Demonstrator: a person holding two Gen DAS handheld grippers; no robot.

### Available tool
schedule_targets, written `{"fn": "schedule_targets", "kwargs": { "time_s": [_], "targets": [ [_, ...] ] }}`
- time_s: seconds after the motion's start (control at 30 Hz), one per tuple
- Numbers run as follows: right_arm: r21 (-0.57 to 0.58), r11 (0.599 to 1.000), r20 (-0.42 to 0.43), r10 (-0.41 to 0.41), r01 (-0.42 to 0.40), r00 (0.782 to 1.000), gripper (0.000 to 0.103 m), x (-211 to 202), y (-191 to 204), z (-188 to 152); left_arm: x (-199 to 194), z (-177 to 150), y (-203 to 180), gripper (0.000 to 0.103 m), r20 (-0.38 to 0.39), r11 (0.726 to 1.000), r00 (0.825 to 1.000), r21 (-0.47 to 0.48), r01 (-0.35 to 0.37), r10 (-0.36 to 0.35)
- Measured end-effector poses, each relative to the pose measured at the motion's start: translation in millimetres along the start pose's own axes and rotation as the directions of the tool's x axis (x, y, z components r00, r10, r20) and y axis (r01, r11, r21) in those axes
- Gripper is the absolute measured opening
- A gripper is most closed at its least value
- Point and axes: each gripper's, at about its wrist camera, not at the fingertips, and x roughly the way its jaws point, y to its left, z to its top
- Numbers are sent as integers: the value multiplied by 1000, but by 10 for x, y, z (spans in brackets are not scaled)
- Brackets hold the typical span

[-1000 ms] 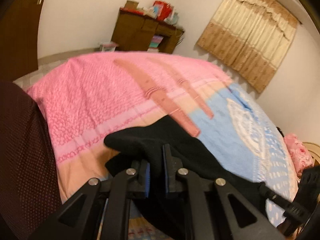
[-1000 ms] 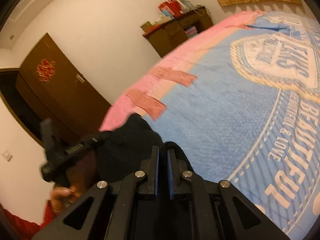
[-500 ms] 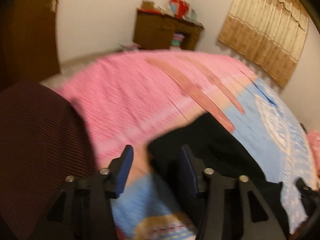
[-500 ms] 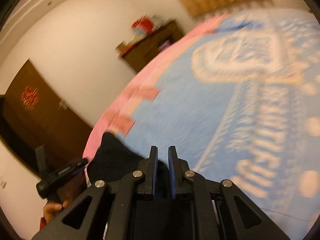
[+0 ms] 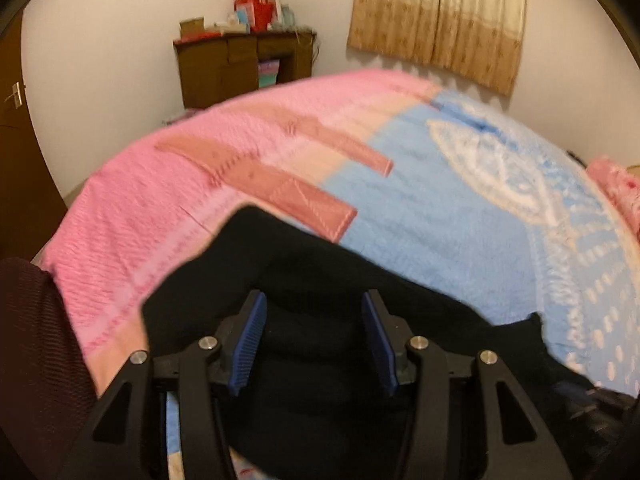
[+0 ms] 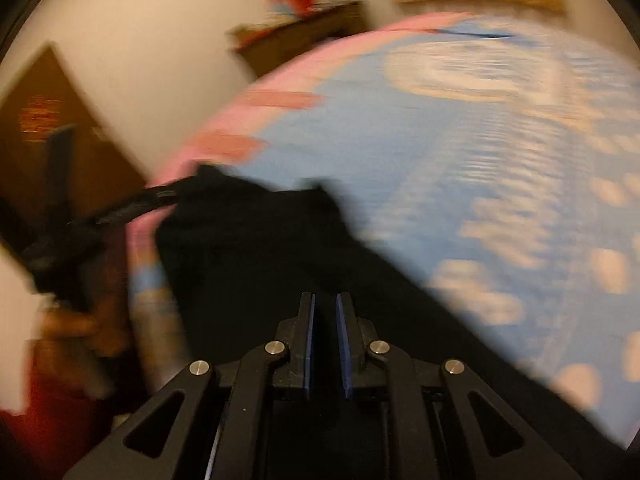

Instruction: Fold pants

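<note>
Left wrist view, left claw (image 5: 314, 342) agape above black pants (image 5: 320, 272), pink-blue blanket (image 5: 460, 208), wooden cabinet (image 5: 244, 66).

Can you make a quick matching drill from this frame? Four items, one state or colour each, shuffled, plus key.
Items:
1. left gripper
2. right gripper
3. pants
4. curtain

States:
A. black, lying on the bedspread
B. beige, hanging on the far wall
C. jaws apart, blue pads clear of the cloth
D. jaws nearly together

Pairs: 1-C, 2-D, 3-A, 4-B
</note>
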Motion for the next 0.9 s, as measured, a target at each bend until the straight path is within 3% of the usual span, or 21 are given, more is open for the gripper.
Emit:
{"fn": "schedule_targets", "kwargs": {
  "time_s": [0.1,0.2,0.27,0.33,0.4,0.47,0.5,0.53,0.57,0.77,0.9],
  "targets": [
    [63,998,8,7,-7,1000,6,-92,-156,23,207,24,48,52,-41,999,999,-47,-26,24],
    [-44,993,61,-104,107,993,10,-183,92,80,262,126,-8,53,-21,997,998,-60,-52,51],
    [-46,996,104,-72,77,992,18,-216,177,147,324,169,-101,56,-17,996,996,-35,-84,84],
    [-40,998,118,-48,53,992,63,-194,203,228,383,195,-178,60,-5,993,993,-13,-121,121],
    [-77,994,133,-61,71,989,71,-124,276,319,424,218,-226,62,10,988,988,0,-152,152],
    [-125,989,89,-73,83,993,70,78,348,402,466,251,-247,64,12,984,984,-2,-175,175],
    [-141,984,47,-107,112,993,62,224,364,430,484,268,-259,64,7,982,982,-3,-186,186],
    [-150,978,8,-146,145,989,28,346,345,442,501,287,-262,65,2,981,981,-4,-193,193],
    [-144,977,-17,-160,156,987,22,427,345,456,538,312,-267,68,-6,980,980,-3,-200,200],
    [45,996,30,-78,77,996,20,458,72,578,536,362,-263,73,-2,980,980,-17,-201,201],
    [107,992,156,-91,75,984,23,-133,-47,461,231,308,-227,73,19,989,990,-41,-142,143]
  ]
}}
